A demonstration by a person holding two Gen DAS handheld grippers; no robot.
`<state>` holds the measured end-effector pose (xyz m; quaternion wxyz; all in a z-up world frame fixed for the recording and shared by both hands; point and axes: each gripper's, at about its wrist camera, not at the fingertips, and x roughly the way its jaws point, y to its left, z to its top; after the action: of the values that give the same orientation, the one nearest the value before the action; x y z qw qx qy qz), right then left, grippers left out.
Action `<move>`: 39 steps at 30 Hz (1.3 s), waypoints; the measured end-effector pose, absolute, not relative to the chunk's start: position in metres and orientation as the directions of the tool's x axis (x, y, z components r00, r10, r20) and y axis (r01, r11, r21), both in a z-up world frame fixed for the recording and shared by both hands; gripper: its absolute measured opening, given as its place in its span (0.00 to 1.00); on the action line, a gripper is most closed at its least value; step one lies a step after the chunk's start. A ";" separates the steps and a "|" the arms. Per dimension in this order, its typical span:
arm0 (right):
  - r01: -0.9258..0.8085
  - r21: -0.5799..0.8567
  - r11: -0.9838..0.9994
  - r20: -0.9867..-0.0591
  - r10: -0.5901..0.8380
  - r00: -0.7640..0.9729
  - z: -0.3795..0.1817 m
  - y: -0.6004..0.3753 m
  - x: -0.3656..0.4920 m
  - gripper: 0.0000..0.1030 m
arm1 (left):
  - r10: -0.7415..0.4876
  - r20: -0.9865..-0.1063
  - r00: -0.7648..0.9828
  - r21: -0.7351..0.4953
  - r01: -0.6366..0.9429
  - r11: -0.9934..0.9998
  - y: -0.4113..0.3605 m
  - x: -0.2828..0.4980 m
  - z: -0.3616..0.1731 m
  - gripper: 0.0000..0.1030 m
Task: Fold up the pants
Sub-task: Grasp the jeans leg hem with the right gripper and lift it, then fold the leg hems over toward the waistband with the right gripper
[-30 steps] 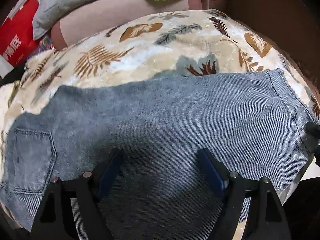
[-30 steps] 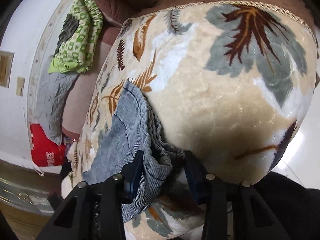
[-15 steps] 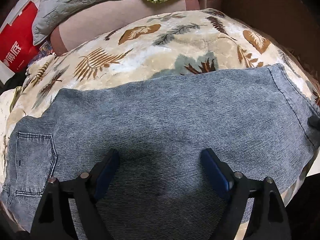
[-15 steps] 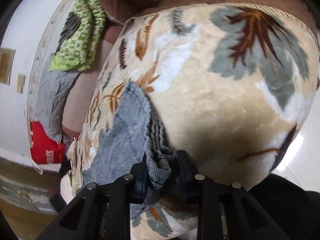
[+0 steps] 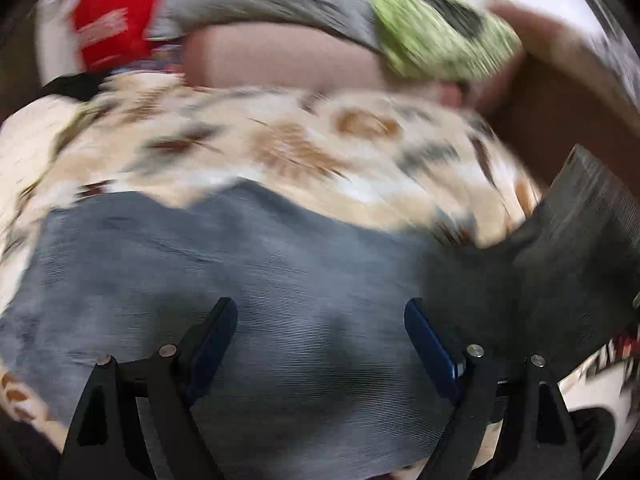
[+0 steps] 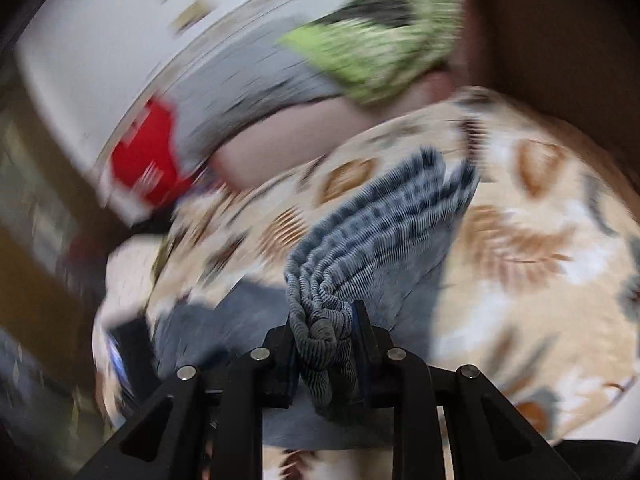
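Observation:
Blue-grey denim pants lie spread on a cream leaf-print blanket. My left gripper hovers open just above the middle of the pants, holding nothing. In the left wrist view the right end of the pants is lifted and curls up off the blanket. My right gripper is shut on that bunched hem of the pants and holds it raised over the blanket. Both views are motion-blurred.
Behind the blanket lie a green patterned cloth, a grey cloth and a red package. A brown sofa back rises at the right. A white wall shows in the right wrist view.
My right gripper closed on the pants' hem and swung it up and over toward the left. My left gripper stayed open above the pants, its view shifting.

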<state>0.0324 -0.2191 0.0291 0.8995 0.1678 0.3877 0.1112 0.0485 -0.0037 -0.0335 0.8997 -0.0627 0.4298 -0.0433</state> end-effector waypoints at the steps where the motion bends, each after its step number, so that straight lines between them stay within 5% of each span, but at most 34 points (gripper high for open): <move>1: -0.104 0.364 0.926 -0.677 0.339 0.653 0.020 -0.198 0.033 0.24 | -0.108 -0.759 0.643 -0.159 -0.021 0.987 0.019 0.043 -0.027 0.84; 6: -0.164 0.395 0.904 -0.792 0.426 0.438 -0.072 -0.125 0.041 0.30 | -0.015 -0.761 0.648 -0.157 -0.162 0.974 0.086 0.023 -0.020 0.84; 9: -0.203 0.401 0.893 -0.761 0.449 0.469 -0.084 -0.121 0.030 0.40 | -0.018 -0.773 0.634 -0.172 -0.181 0.968 0.098 0.022 -0.022 0.84; 11: -0.196 0.470 0.860 -0.750 0.507 0.425 -0.080 -0.131 0.028 0.62 | -0.042 -0.771 0.636 -0.183 -0.159 0.970 0.091 0.029 -0.019 0.84; 13: -0.154 0.532 0.832 -0.725 0.542 0.426 -0.076 -0.149 0.023 0.69 | -0.076 -0.756 0.650 -0.196 -0.114 0.974 0.077 0.033 -0.011 0.84; 19: -0.005 0.671 0.741 -0.647 0.590 0.484 -0.073 -0.215 -0.005 0.69 | -0.186 -0.747 0.639 -0.185 0.069 0.980 0.009 0.043 0.002 0.84; 24: 0.117 0.730 0.673 -0.605 0.557 0.569 -0.063 -0.284 -0.011 0.69 | -0.148 -0.854 0.499 -0.098 0.125 0.987 -0.029 0.053 -0.053 0.84; 33: 0.054 0.892 0.448 -0.424 0.791 0.441 -0.069 -0.272 0.096 0.69 | -0.100 -0.871 0.481 -0.034 0.144 0.989 -0.028 0.038 -0.092 0.84; 39: 0.194 0.852 0.487 -0.523 0.765 0.376 -0.119 -0.272 0.160 0.69 | -0.104 -0.859 0.501 -0.028 0.156 0.987 -0.028 0.030 -0.092 0.86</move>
<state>0.1605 -0.2718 -0.1189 0.6886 0.4621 0.5188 0.2076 0.0299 -0.0280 -0.0921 0.8660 0.0264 0.4938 -0.0748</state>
